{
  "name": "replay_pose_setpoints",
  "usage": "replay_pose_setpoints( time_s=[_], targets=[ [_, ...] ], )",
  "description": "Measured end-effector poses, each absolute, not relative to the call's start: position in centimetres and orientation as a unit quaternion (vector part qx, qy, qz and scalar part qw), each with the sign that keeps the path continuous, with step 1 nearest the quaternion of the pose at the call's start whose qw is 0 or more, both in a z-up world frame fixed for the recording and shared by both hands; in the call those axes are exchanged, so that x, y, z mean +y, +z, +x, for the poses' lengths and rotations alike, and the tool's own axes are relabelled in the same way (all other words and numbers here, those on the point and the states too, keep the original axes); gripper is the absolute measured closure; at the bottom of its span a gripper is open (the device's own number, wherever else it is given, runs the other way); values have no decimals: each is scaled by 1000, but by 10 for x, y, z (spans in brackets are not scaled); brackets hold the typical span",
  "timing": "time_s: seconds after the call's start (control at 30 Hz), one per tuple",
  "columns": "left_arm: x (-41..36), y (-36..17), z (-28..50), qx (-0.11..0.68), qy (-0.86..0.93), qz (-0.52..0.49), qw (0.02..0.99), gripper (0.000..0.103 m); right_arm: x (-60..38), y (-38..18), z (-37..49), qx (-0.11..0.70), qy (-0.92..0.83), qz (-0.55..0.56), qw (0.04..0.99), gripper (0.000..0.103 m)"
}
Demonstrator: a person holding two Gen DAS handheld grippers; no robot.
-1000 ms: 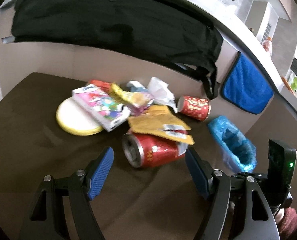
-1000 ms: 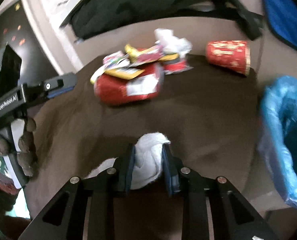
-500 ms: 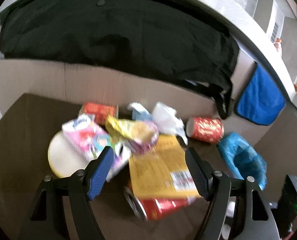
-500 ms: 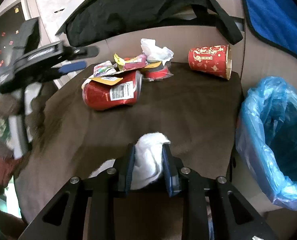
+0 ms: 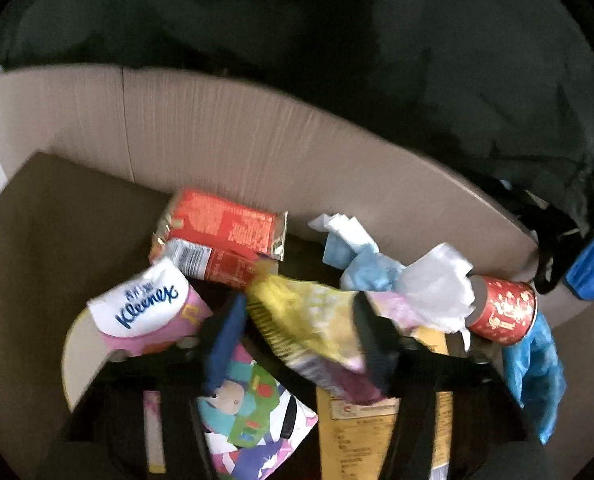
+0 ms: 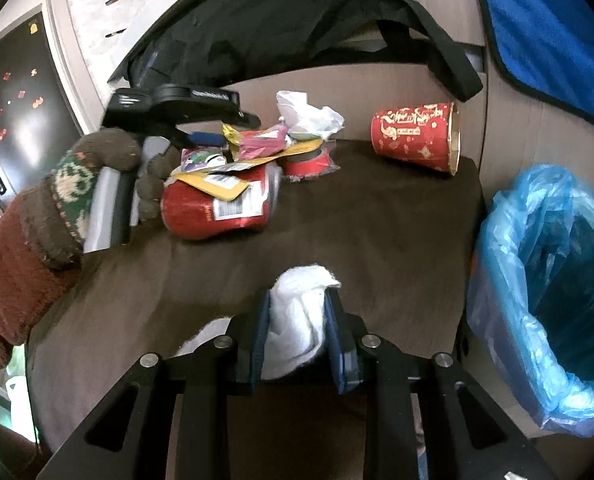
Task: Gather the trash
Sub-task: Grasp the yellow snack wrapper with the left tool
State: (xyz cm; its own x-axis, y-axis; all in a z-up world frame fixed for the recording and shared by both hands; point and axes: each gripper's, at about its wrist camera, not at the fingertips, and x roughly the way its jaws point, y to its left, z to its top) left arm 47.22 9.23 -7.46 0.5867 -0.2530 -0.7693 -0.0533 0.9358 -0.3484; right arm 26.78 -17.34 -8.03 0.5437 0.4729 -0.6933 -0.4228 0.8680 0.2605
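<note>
my left gripper [image 5: 297, 344] sits in the trash pile near the back edge of the brown table [image 6: 377, 232]. its jaws have just been closing, and the yellow snack wrapper [image 5: 301, 324] lies between them; motion blur keeps me from telling whether the pads press it yet. i enter from above because the wrapper is the top layer, so it can lift without dragging the rest.

just beside the left finger lies the kleenex pack [image 5: 149, 308], resting on a pale round plate [image 5: 77, 352]. behind it, against the cardboard back wall [image 5: 257, 136], lies a red foil packet [image 5: 221, 228]. right of the wrapper are crumpled tissue [image 5: 437, 288] and a tipped red paper cup [image 5: 505, 312].

my right gripper [image 6: 297, 328] is clamped on a white wad of tissue [image 6: 297, 312] near the front edge — held clear of the table, ready for disposal. the blue-lined bin [image 6: 545, 280] stands just off the right edge, mouth open, so drops need only a short carry. a red can [image 6: 217, 208] lies on its side at the pile's front — likely a later pick.
</note>
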Motion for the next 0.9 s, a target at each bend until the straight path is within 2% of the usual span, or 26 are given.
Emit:
replay_pose_setpoints(
  time_s=[0.03, 0.2, 0.6, 0.9],
  targets=[
    [93, -77, 474, 457, -58, -172, 871, 69, -173, -81, 267, 404, 254, 27, 878, 78],
    [99, -71, 465, 433, -59, -159, 885, 77, -174, -82, 264, 405, 254, 25, 878, 78],
    [110, 9, 353, 289, -45, -81, 953, 78, -166, -64, 257, 389, 258, 18, 884, 78],
    [97, 31, 268, 267, -85, -62, 958, 78, -167, -40, 245, 369, 255, 10, 894, 78]
  ],
)
